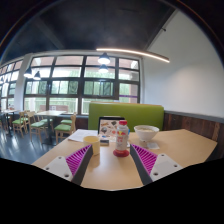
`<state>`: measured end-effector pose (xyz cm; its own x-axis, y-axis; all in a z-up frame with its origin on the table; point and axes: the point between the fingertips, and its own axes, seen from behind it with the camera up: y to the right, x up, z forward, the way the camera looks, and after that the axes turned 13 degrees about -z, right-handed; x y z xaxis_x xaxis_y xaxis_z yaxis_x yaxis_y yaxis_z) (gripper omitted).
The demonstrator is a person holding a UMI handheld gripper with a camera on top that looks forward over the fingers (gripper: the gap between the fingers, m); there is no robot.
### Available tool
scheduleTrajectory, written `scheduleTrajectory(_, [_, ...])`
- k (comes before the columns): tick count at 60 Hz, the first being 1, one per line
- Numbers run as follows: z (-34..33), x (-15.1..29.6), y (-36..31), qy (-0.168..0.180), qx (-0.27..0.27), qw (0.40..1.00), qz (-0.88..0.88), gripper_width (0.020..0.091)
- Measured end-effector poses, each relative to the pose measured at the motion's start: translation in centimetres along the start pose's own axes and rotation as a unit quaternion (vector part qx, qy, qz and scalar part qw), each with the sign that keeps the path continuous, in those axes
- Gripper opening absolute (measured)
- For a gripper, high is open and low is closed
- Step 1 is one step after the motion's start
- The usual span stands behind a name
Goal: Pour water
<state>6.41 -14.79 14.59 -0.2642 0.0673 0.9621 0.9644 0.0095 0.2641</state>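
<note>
A clear bottle (121, 139) with a red label and red base stands upright on the light wooden table (110, 170), just ahead of my fingers and slightly toward the right one. A yellow cup (91, 142) stands to its left, beyond the left finger. A white bowl (146, 132) sits farther back on the right. My gripper (113, 158) is open, its magenta pads (80, 157) spread wide, with only bare tabletop between them. It touches nothing.
A green bench back (125, 115) runs behind the table. Chairs and tables (40, 122) fill the room at the left under large windows (70, 85). A small card or paper (105, 128) lies behind the bottle.
</note>
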Motion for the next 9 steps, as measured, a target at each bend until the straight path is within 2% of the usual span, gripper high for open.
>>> scheduleTrajectory(9, [-5.6,-0.8,-0.8,0.004,-0.019,1.0,-0.011,0.0824])
